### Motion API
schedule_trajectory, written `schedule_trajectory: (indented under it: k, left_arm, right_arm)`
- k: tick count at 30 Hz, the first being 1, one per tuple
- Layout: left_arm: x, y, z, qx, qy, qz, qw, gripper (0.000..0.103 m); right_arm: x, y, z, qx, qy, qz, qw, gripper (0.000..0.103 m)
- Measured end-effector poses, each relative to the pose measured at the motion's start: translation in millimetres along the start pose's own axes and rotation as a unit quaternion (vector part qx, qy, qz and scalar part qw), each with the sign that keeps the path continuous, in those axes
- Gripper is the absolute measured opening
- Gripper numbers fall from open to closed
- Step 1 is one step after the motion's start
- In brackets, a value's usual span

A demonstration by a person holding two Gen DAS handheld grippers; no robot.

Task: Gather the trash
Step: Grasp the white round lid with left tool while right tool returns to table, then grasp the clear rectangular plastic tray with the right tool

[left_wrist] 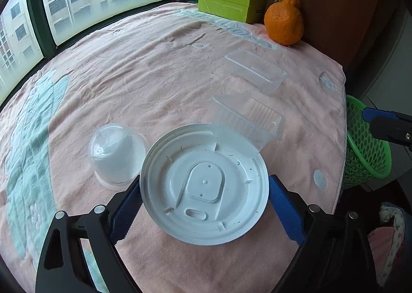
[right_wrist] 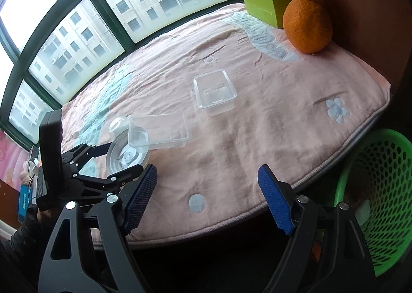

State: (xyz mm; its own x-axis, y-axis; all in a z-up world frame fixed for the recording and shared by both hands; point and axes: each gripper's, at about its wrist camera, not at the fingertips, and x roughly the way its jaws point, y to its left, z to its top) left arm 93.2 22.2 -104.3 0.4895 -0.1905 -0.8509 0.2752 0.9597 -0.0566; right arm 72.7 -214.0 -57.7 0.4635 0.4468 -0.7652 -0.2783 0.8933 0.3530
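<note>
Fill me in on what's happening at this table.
A person with a gripper in each hand is clearing plastic trash off a pink blanket. The left gripper straddles a white round lid, pads at its rim. The right gripper is open and empty near the green basket. Two clear trays and a dome cup remain on the blanket.

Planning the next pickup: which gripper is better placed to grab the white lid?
Left. The left gripper already straddles the white lid, jaws open either side. The right gripper is empty, near the green basket.
</note>
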Motion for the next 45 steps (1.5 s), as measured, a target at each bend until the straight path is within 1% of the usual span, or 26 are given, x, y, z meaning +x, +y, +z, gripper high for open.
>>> schedule_trajectory:
  k: [4, 10, 15, 18, 20, 23, 28, 32, 35, 37, 39, 42, 45]
  left_arm:
    - [-16.0, 8.2, -7.5, -0.003, -0.009, 0.003, 1.0, 0.09]
    - [-41.4, 27.1, -13.8, -0.041, -0.033, -0.017, 0.9985, 0.089]
    - [-42.1, 36.3, -13.7, -0.062, -0.035, -0.03, 0.997, 0.089]
    - [-43.2, 40.2, -12.6, -0.07, -0.039, -0.024, 0.9965, 0.089]
    - [-49.5, 44.7, -12.8, -0.075, -0.046, -0.025, 0.9958, 0.09]
    - [-58.9, 55.7, -11.7, -0.087, -0.056, -0.016, 0.9945, 0.09]
    - [-70.8, 72.5, -12.6, -0.105, -0.068, -0.001, 0.9922, 0.09]
    - [-74.9, 82.9, -16.8, -0.113, -0.07, 0.008, 0.9911, 0.09]
    - [-77.4, 89.8, -20.2, -0.119, -0.071, 0.013, 0.9903, 0.09]
    - [-79.2, 94.0, -23.0, -0.124, -0.073, 0.015, 0.9895, 0.09]
    - [-80.7, 100.2, -24.8, -0.131, -0.076, 0.017, 0.9883, 0.09]
    - [-83.6, 111.0, -29.3, -0.148, -0.079, 0.019, 0.9857, 0.09]
    - [-87.0, 120.3, -33.9, -0.161, -0.083, 0.017, 0.9833, 0.09]
  right_arm:
    - [9.9, 9.5, 3.2, -0.006, 0.007, 0.009, 1.0, 0.08]
    - [21.2, 25.2, 5.0, -0.018, 0.014, 0.021, 1.0, 0.08]
    - [26.4, 34.1, 5.9, -0.024, 0.018, 0.026, 0.999, 0.08]
    - [27.9, 36.8, 7.1, -0.028, 0.02, 0.028, 0.999, 0.08]
    - [29.8, 38.3, 7.6, -0.032, 0.024, 0.03, 0.999, 0.08]
    - [33.6, 41.9, 6.3, -0.038, 0.028, 0.035, 0.998, 0.08]
    - [47.2, 56.5, 4.7, -0.047, 0.039, 0.062, 0.996, 0.08]
    - [61.0, 78.5, 3.1, -0.079, 0.045, 0.078, 0.993, 0.084]
    - [73.6, 93.3, 2.0, -0.109, 0.054, 0.079, 0.989, 0.086]
    - [82.8, 99.9, 2.5, -0.117, 0.061, 0.077, 0.988, 0.088]
    - [92.0, 105.0, 3.7, -0.118, 0.064, 0.074, 0.988, 0.094]
    - [105.6, 110.4, 7.1, -0.112, 0.07, 0.075, 0.988, 0.094]
    - [118.7, 119.7, 7.6, -0.117, 0.072, 0.057, 0.989, 0.096]
